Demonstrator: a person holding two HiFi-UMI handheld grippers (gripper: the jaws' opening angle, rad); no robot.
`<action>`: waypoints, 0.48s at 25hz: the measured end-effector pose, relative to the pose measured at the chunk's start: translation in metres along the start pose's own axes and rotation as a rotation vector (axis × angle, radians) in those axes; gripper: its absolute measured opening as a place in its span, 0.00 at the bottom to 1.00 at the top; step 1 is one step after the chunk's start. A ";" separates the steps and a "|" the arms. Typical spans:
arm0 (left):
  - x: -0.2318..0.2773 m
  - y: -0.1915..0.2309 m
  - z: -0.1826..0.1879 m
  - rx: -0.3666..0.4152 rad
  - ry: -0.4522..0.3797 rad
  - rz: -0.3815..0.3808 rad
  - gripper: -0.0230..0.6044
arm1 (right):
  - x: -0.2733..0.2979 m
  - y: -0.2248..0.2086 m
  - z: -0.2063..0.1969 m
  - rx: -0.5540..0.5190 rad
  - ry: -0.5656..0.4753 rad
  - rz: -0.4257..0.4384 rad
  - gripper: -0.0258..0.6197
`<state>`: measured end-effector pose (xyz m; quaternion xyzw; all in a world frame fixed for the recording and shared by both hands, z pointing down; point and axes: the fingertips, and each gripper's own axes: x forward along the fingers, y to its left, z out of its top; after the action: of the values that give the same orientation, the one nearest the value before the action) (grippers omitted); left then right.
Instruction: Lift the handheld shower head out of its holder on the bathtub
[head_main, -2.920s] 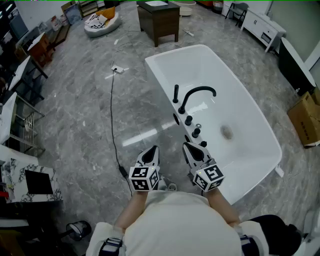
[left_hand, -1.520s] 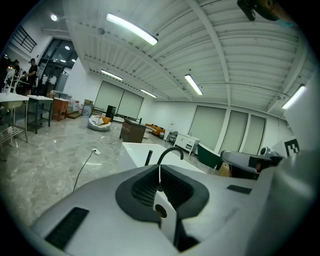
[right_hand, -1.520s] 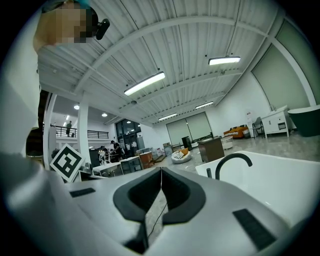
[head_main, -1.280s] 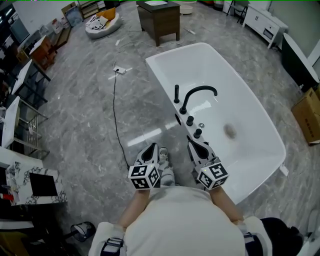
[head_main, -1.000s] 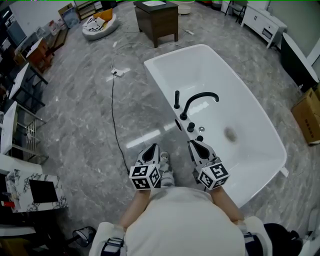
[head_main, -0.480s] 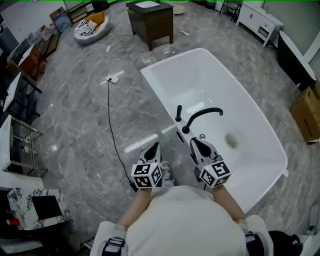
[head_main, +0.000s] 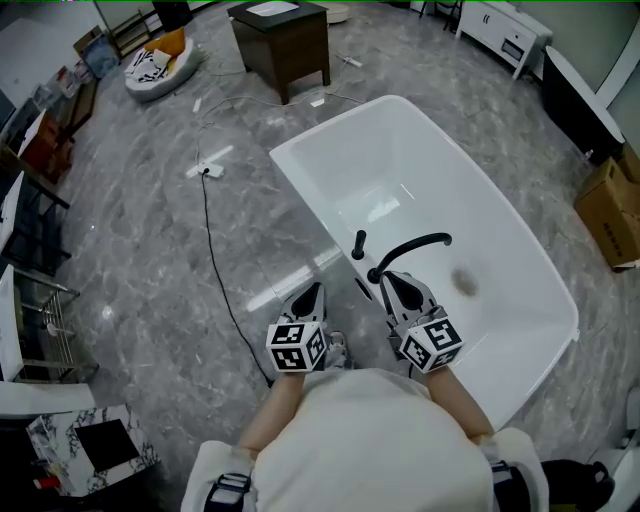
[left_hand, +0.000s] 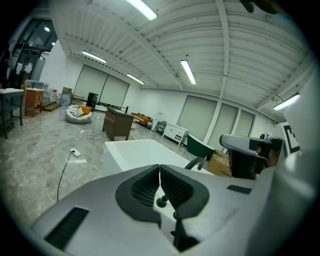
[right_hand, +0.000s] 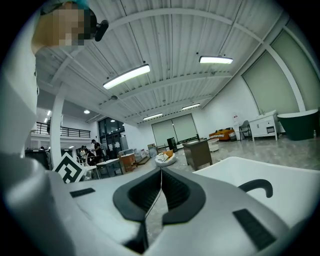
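Observation:
The white bathtub fills the middle right of the head view. On its near rim stand a black arched faucet and, just left of it, the slim black upright handheld shower head. My right gripper is shut and empty, its tip just short of the faucet's base and covering the rim knobs. My left gripper is shut and empty over the floor beside the tub's outer wall. The left gripper view shows its shut jaws ahead of the tub; the right gripper sees the faucet's arc.
A black cable runs over the grey floor from a power strip toward my feet. A dark wooden cabinet stands beyond the tub. Cardboard boxes and a dark tub sit at the right.
The person has stepped toward the tub, so both shut grippers have come closer to the faucet. The right gripper now covers the rim knobs that showed before.

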<state>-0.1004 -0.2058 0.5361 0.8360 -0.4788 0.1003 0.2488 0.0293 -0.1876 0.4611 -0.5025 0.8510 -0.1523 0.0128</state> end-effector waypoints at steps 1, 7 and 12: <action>0.006 0.002 0.001 0.005 0.009 -0.010 0.08 | 0.004 -0.003 0.001 0.002 -0.001 -0.009 0.07; 0.043 0.015 -0.002 0.048 0.082 -0.060 0.08 | 0.020 -0.021 0.002 0.019 -0.008 -0.069 0.07; 0.071 0.022 -0.010 0.072 0.137 -0.101 0.08 | 0.027 -0.035 -0.004 0.042 0.003 -0.126 0.07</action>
<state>-0.0816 -0.2638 0.5808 0.8585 -0.4141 0.1616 0.2556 0.0447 -0.2256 0.4778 -0.5547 0.8142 -0.1713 0.0125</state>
